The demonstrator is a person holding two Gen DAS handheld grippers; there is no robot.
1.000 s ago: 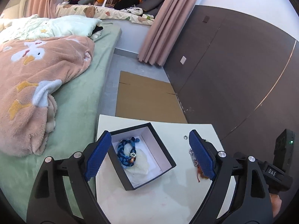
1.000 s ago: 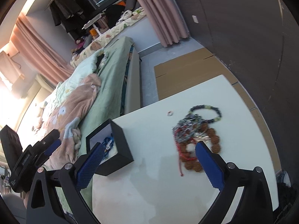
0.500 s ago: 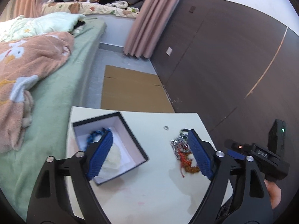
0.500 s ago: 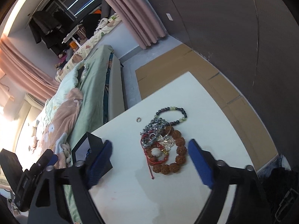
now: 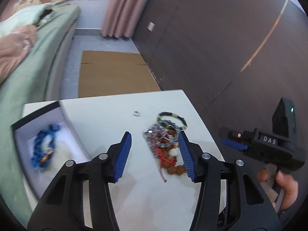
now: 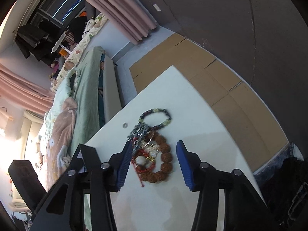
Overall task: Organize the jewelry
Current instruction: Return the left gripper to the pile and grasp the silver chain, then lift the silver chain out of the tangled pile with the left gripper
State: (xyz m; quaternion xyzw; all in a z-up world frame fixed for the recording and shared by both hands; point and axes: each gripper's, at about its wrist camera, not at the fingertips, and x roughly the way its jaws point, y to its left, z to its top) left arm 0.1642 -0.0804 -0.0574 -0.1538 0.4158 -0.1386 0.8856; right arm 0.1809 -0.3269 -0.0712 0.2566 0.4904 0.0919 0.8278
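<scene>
Both tools neared lengthwise-heaped jewelry pile [image 6: 152, 146].

Counts, as far as the frames allow:
- 1 white table [image 5: 119, 119].
- 1 open black box [image 5: 36, 115] at its left, white lining; 1 blue braided bracelet [image 5: 43, 148] inside.
- 1 small ring [image 5: 136, 113], loose, far centre of the table.
- 1 tangled jewelry heap [image 6: 150, 146], right of centre. Separable in it: 1 dark-and-pale bead bracelet [image 6: 156, 118] at the far end, 1 brown seed-bead bracelet [image 6: 163, 163] at the near end, 1 red cord [image 6: 142, 168], 1 silvery chain cluster [image 5: 154, 140]. Exact piece total in the heap: cannot tell.
- 2 grippers: left gripper [image 5: 155, 155], right gripper [image 6: 153, 162]; 2 blue pads each.
- 1 hand [image 5: 283, 188] visible, far right.
</scene>
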